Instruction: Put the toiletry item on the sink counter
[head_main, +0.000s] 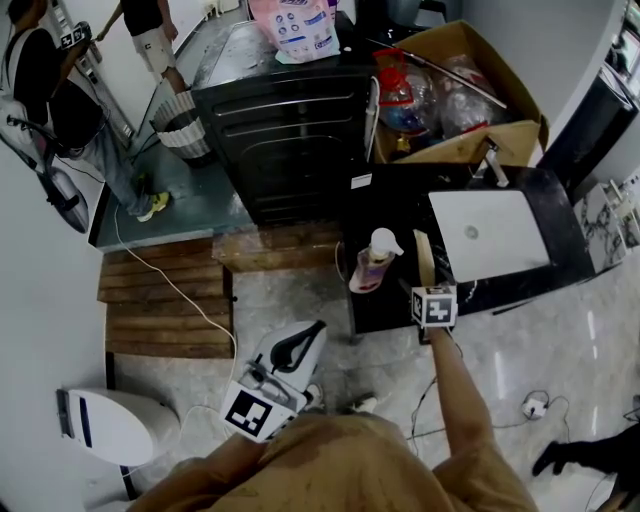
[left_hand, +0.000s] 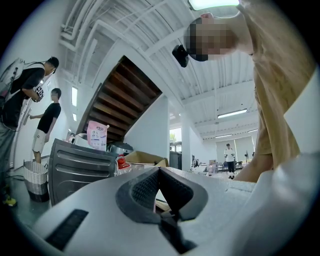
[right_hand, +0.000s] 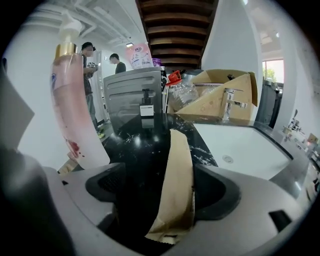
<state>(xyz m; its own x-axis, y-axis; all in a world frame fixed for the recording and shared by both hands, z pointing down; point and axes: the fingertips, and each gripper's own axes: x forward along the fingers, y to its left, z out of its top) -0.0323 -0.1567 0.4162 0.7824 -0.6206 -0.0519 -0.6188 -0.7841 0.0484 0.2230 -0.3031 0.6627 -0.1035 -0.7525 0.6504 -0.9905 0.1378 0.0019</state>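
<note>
A flat tan paper-wrapped toiletry packet lies on the black sink counter, just left of the white basin. My right gripper is at the counter's front edge and stands open around the packet. In the right gripper view the packet runs between the wide jaws of the right gripper, leaning near the right pad, with a broad gap on the left. A pink pump bottle stands on the counter just left of it. My left gripper hangs low at the left, shut and empty.
A chrome faucet stands behind the basin. A cardboard box of bottles sits beyond the counter, next to a dark appliance with a pink pouch on top. Wooden boards and a white toilet are on the left; two people stand far left.
</note>
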